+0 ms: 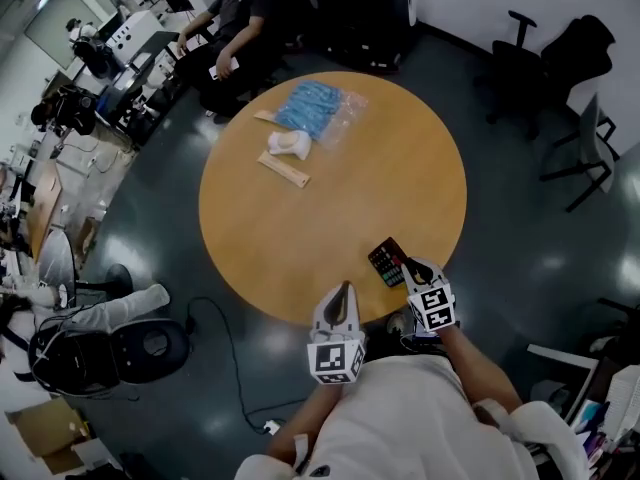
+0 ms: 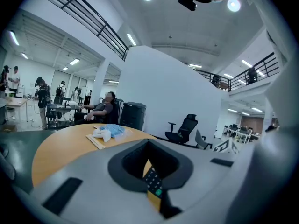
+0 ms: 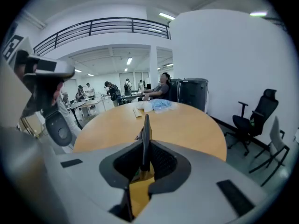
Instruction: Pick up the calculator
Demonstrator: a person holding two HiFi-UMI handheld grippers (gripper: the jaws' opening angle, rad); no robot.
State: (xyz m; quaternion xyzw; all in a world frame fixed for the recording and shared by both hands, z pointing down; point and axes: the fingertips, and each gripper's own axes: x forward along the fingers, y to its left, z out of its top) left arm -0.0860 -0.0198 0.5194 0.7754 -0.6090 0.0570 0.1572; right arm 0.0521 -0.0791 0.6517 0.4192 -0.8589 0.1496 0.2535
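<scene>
the right gripper [image 1: 410, 269] pinched the calculator [image 1: 385, 260] edge-on between its jaws; to its left, the left gripper [image 1: 343, 288] was pressed together, empty, near the table [image 1: 300, 230] rim.

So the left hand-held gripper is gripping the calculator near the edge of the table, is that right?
Not quite: it is the right hand-held gripper that is gripping the calculator near the edge of the table. The right gripper view shows it held edge-on between the jaws; the left hand-held gripper holds nothing.
</scene>
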